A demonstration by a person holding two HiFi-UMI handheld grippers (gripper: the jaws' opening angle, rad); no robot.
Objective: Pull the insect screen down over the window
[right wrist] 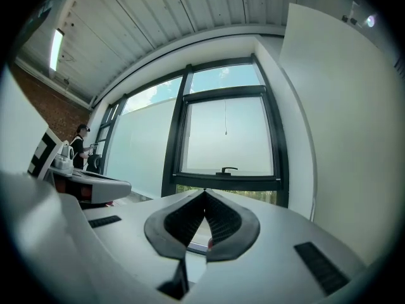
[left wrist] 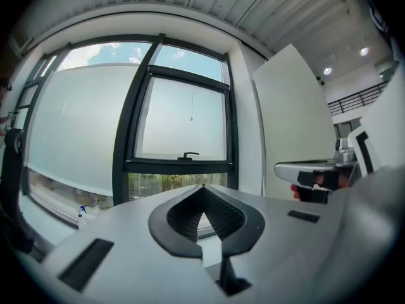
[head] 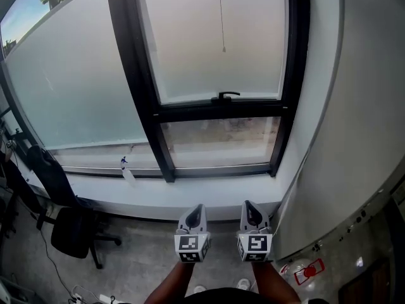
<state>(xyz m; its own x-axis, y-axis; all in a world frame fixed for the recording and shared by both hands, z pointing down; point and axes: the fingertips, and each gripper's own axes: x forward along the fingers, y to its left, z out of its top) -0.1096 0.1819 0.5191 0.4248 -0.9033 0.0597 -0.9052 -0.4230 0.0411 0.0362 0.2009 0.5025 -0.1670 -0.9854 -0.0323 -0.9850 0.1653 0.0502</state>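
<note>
Both closed, empty, level: left gripper (head: 199,208), right gripper (head: 248,204). We cannot pick out insect screen itself; its pull cord (head: 223,43) hangs ahead, well above both, across window (head: 218,111) pane. We judge mesh light, floppy; cord thin, slippery. Pinch just above end bead.

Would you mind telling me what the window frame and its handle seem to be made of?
The window frame: likely painted or powder-coated metal, judging by its slim, even, matte black profiles. The handle: probably black-finished metal too, but it is too small to be sure.
</note>
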